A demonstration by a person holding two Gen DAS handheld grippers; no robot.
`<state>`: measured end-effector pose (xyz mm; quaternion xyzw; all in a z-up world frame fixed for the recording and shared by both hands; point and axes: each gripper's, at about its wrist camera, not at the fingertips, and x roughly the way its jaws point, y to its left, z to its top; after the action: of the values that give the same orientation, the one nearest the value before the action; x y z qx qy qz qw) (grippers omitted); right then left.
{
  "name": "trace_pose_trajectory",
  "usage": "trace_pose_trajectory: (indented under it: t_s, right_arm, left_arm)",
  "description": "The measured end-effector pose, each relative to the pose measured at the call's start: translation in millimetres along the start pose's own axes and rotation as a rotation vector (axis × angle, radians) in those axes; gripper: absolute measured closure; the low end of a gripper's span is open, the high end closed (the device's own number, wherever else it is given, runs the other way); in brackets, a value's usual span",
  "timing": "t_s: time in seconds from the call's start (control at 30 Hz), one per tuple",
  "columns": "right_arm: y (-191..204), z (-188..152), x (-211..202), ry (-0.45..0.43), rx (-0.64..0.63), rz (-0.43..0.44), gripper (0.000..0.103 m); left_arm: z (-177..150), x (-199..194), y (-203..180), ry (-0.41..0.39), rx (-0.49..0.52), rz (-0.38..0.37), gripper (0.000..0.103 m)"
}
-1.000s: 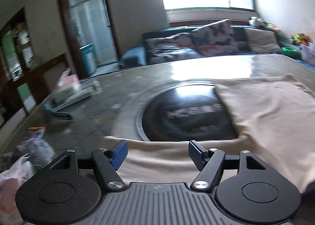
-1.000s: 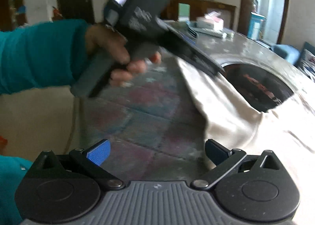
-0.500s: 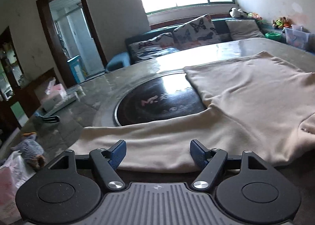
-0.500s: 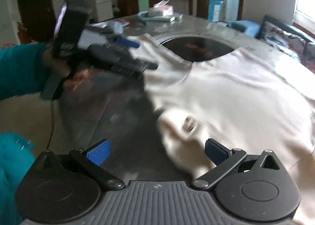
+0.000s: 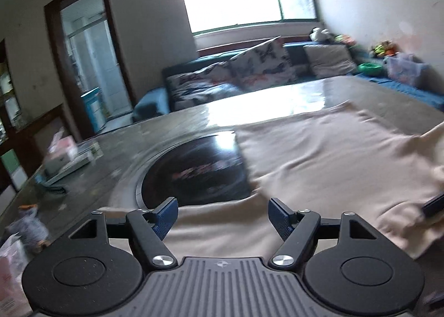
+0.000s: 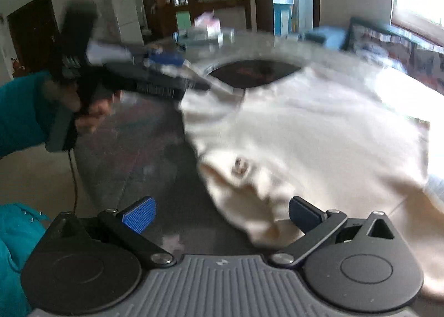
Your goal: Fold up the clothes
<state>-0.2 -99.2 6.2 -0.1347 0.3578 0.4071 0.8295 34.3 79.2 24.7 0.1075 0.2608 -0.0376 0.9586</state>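
Left wrist view: lower centre, left gripper (image 5: pixel 222 214) jaws spread wide, nothing btwn them, cream garment (image 5: pixel 319 161) just below. Table (image 5: pixel 116 150) bare grey at centre-left around the dark round inset (image 5: pixel 194 172). Clutter blocks far left edge: boxes (image 5: pixel 63 156), bags in lower left. Far table half, upper centre, clear.

Right wrist view: right gripper (image 6: pixel 222 213) also wide open; bare tabletop lower centre-left. Left hand (image 6: pixel 91 114) w/ its tool fills upper left; garment covers right half.
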Motion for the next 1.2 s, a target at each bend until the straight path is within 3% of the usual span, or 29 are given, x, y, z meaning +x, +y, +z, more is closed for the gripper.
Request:
trace_pose_trajectory:
  t_s: [0.33,0.67,0.93,1.2]
  right_arm:
    - [-1.6,3.8,4.7,-0.029,-0.003,0.015,0.000]
    - [-4.4,2.5,8.3,-0.006,-0.001,0.042,0.000]
    - [-6.2,11.3,9.7,-0.009,0.005,0.040,0.000]
    - [-7.9,20.2,12.6,-0.012,0.018,0.030,0.000]
  left_arm:
    - [5.1,8.0,-42.4,0.008,-0.003,-0.157,0.029]
    - [-21.0,9.8,-44.4,0.058,0.014,-0.147,0.029]
    - [-29.3,2.5,12.3,0.083,-0.142,-0.008,0.029]
    - [-32.6,16.1,96.8,0.107,-0.346,0.283,0.029]
